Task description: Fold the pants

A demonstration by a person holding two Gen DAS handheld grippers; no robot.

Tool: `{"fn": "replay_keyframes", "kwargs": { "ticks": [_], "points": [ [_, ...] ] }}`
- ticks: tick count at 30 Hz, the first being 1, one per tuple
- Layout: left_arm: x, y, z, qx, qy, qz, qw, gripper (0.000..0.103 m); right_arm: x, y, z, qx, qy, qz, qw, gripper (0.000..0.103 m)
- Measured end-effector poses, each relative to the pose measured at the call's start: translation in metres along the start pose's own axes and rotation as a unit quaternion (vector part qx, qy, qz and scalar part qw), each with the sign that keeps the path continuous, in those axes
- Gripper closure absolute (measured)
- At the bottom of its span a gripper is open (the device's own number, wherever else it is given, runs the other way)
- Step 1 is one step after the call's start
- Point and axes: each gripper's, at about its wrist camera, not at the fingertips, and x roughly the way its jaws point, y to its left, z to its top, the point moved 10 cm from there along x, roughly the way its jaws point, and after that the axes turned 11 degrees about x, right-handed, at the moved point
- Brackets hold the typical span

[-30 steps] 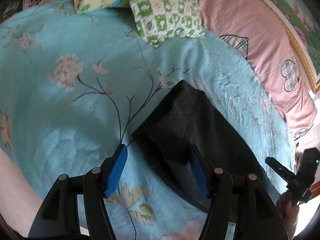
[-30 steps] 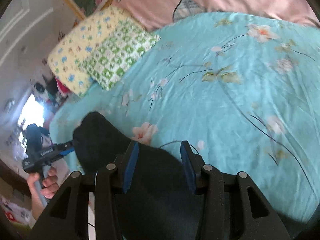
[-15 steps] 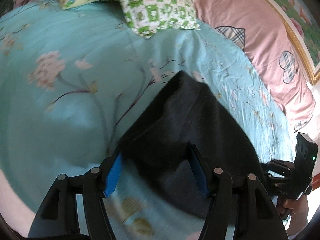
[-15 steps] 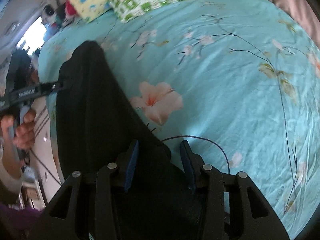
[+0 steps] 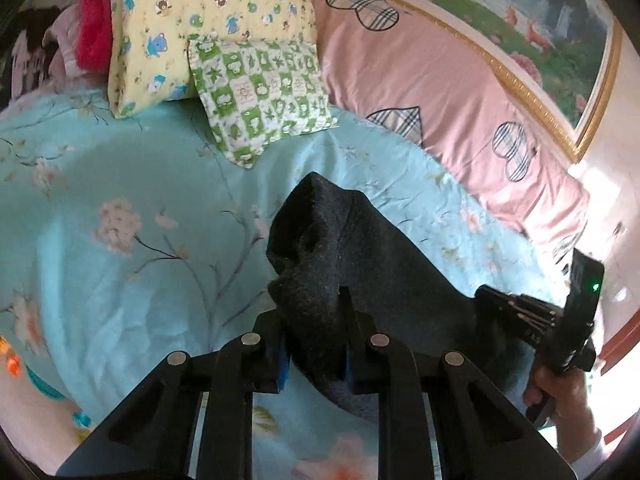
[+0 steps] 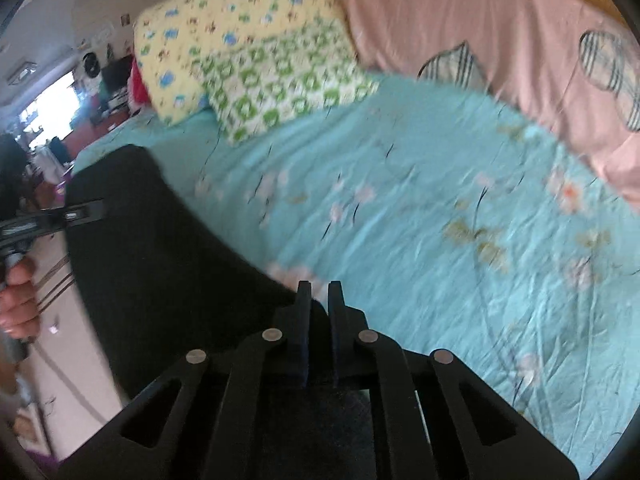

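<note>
— Where are our pants point(image 5: 360, 264)?
— Centre frame, draped over the blue bed point(image 5: 120, 272). Our left claw point(image 5: 314, 328) pinches one bunched end.
— And our right claw point(image 6: 319, 312)?
— Clamped on the other end, lower centre.

Bed point(image 5: 120, 264): covered in a turquoise floral sheet, wrinkled.
Head end: yellow cartoon pillow point(image 5: 192, 28), green checked pillow point(image 5: 260, 92) overlapping it.
Far side: long pink bolster point(image 5: 432, 92) with plaid hearts.
Middle: dark pants point(image 5: 360, 264), partly lifted.
</note>
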Motion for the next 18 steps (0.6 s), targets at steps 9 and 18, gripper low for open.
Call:
{"fn": "replay_keyframes", "kwargs": {
  "ticks": [9,18],
  "points": [
    [0.044,0.032,-0.045,-0.004,0.065,0.032,0.9974,0.071,0.048,-0.005,-0.028,0.058,0.030,-0.007,0.998,0.095],
    [-0.012,0.029,-0.025,-0.019,0.010,0.057,0.9981,0.054,-0.004,-0.024,-0.024,0.115,-0.006,-0.010,0.993,0.081]
  ]
}}
